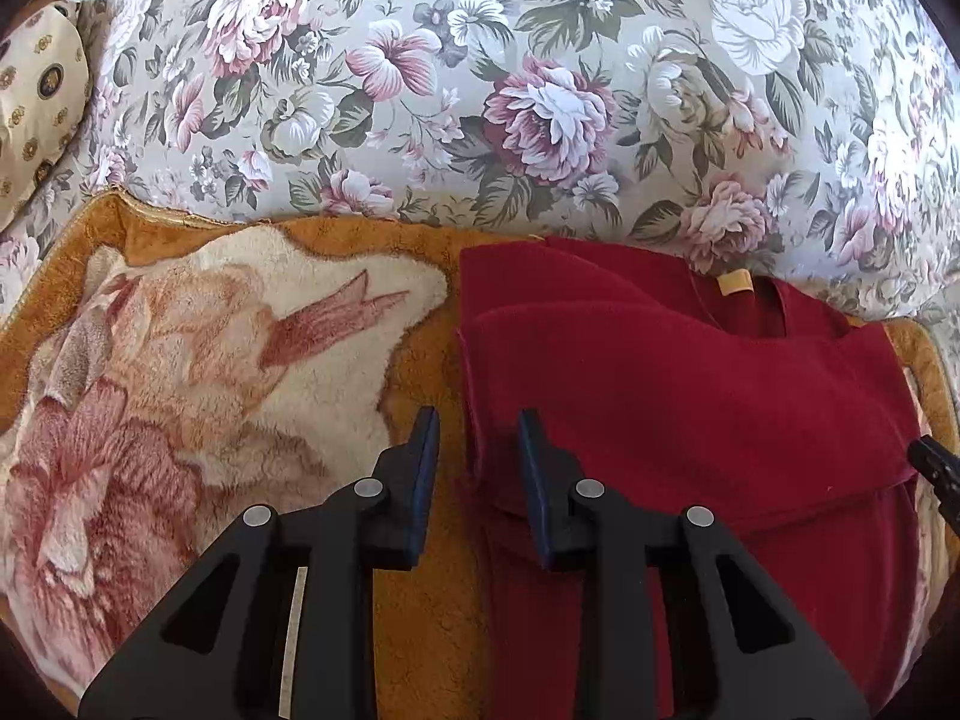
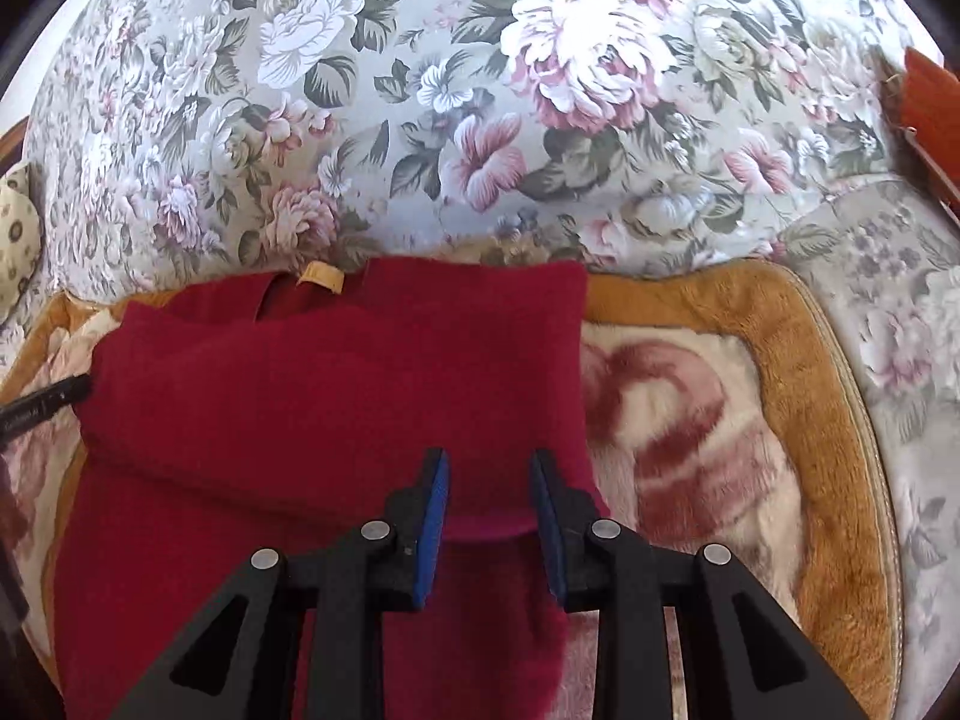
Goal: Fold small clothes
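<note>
Risk: my left gripper (image 1: 478, 429) jaws stand apart, empty, astride the red garment (image 1: 690, 396) edge; right gripper (image 2: 489, 471) jaws likewise, so the fold may slump.

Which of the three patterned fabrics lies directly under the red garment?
The orange plush blanket with the big cream and pink flower. The red garment rests on it; the grey floral cover and beige dotted cushion lie behind.

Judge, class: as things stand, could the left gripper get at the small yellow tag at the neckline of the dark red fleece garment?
Probably yes. The left gripper stands open over the garment's left edge, and nothing lies on the red fleece between it and the yellow tag.
</note>
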Demonstrator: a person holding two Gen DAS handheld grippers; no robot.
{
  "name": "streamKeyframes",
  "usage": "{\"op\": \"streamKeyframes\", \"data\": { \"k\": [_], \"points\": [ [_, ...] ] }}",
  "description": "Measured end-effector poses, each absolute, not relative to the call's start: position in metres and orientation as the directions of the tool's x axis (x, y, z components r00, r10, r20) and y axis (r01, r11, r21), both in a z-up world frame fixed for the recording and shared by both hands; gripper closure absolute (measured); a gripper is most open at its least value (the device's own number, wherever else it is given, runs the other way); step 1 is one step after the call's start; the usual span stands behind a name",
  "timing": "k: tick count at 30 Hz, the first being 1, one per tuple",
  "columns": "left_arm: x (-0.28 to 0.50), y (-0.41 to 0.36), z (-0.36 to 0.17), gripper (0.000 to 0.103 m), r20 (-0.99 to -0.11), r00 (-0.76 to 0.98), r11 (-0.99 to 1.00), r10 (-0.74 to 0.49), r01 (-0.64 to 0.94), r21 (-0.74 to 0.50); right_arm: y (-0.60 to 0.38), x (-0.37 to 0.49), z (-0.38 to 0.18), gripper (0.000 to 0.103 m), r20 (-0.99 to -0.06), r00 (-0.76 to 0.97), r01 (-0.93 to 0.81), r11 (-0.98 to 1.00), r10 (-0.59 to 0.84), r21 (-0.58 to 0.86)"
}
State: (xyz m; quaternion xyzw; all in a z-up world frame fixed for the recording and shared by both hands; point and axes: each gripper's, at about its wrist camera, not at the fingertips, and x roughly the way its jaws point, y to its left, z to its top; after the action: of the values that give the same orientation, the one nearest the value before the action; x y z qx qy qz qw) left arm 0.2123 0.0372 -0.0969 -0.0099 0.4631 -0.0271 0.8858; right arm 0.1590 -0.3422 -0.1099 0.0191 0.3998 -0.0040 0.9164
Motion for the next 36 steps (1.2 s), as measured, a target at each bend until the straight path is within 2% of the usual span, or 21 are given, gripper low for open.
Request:
{"op": "streamKeyframes", "data": {
  "k": [5, 13, 15, 16, 18, 25, 27, 36],
  "points": [
    [0.209, 0.031, -0.099, 0.077, -0.824, 0.564, 0.999, -0.048, 0.036, -0.033, -0.341, 0.170, -0.133, 0.076, -0.747, 0.664, 0.012, 1.000, -0.029, -0.028],
    [0.195, 0.032, -0.090, 0.076, -0.828, 0.558, 0.999, -0.052, 0.037, -0.038, -0.348, 0.146, -0.117, 0.076, -0.738, 0.674, 0.046, 0.997, 0.013, 0.059],
    [0.191, 0.033, -0.089, 0.054, -0.832, 0.551, 0.998, -0.061, 0.030, -0.053, -0.351, 0.141, -0.123, 0.076, -0.743, 0.670, 0.057, 0.996, 0.011, 0.067],
    [0.187, 0.034, -0.089, 0.040, -0.831, 0.551, 0.997, -0.076, 0.029, -0.072, -0.353, 0.142, -0.129, 0.076, -0.757, 0.653, 0.070, 0.996, -0.001, 0.059],
    [0.178, 0.035, -0.086, 0.039, -0.825, 0.555, 0.994, -0.109, 0.036, -0.107, -0.355, 0.144, -0.141, 0.076, -0.783, 0.622, 0.082, 0.994, 0.005, 0.072],
    [0.145, 0.045, -0.080, 0.039, -0.830, 0.541, 0.990, -0.136, 0.039, -0.137, -0.355, 0.111, -0.120, 0.075, -0.748, 0.661, 0.074, 0.987, 0.060, 0.145],
    [0.133, 0.049, -0.083, 0.039, -0.839, 0.524, 0.988, -0.145, 0.039, -0.146, -0.356, 0.095, -0.118, 0.073, -0.741, 0.668, 0.071, 0.985, 0.070, 0.158],
    [0.073, 0.063, -0.096, 0.039, -0.862, 0.477, 0.984, -0.174, 0.053, -0.169, -0.364, 0.024, -0.136, 0.069, -0.775, 0.615, 0.083, 0.966, 0.145, 0.247]
  ]
}}
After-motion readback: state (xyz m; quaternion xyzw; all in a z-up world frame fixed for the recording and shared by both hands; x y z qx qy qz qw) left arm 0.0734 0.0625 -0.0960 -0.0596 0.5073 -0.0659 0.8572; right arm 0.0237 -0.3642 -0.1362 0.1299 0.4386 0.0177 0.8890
